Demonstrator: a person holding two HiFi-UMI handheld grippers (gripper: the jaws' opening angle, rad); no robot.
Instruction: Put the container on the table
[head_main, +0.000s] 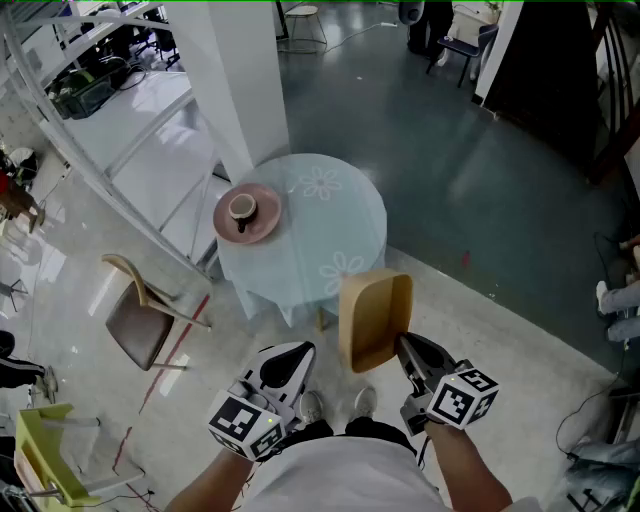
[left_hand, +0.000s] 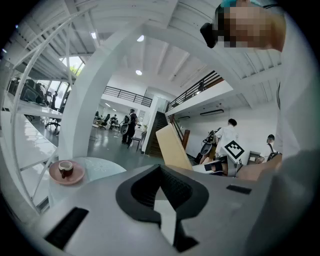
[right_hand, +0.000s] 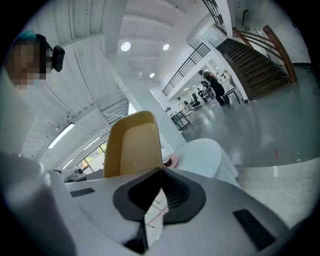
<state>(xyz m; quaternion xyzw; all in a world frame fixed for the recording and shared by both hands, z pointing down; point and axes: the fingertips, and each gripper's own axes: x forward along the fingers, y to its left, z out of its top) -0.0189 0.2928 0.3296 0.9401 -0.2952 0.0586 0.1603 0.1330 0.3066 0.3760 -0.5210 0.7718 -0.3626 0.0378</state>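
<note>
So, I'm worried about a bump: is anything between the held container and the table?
Nothing visible blocks it. The container, held in the right claw, hangs near the table; only a plate with a cup sits at its left edge.

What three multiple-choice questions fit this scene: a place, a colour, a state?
1. Where is the cup? A on the pink plate; B on the floor; C on a chair.
2. What colour is the container? A green; B tan; C black.
3. How are the right tongs? A wide open; B shut on the container; C out of view.
Answers: 1 A, it stands on that plate. 2 B, its walls look tan. 3 B, the right gripper view shows them pinching its edge.
</note>
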